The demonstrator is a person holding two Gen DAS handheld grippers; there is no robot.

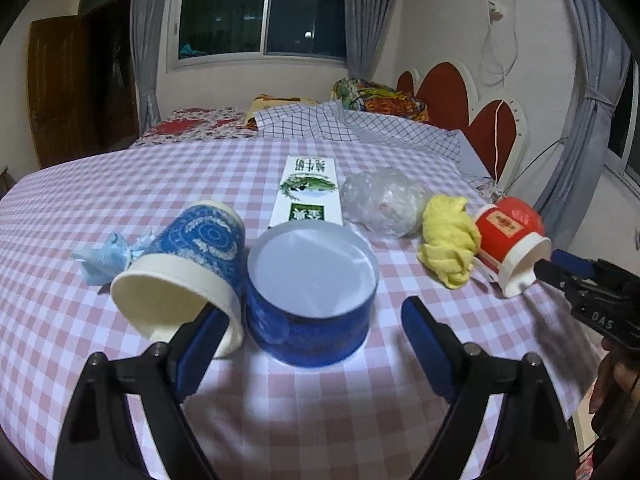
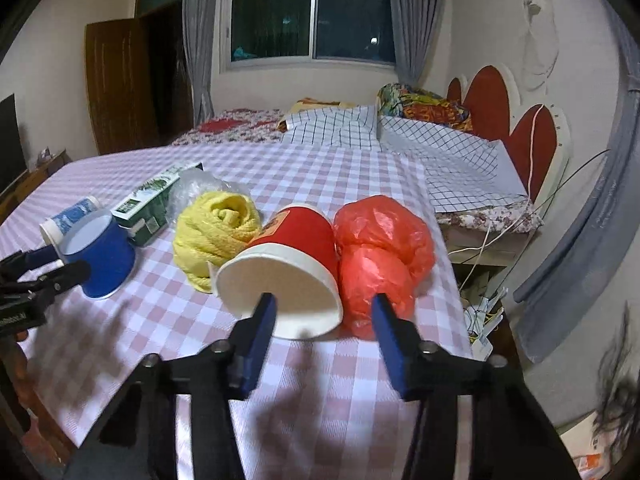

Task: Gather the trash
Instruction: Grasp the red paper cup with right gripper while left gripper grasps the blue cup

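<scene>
Green-and-white carton, Chinese print unreadable; left gripper wide apart; right gripper parted, empty.

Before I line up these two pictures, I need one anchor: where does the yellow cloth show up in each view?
Left wrist view: the yellow cloth sits right of centre, between the clear plastic bag and the red cup.
Right wrist view: the yellow cloth sits left of centre, just left of the red cup.
Shared landmark: the red cup, lying on its side beside the cloth in both.
</scene>
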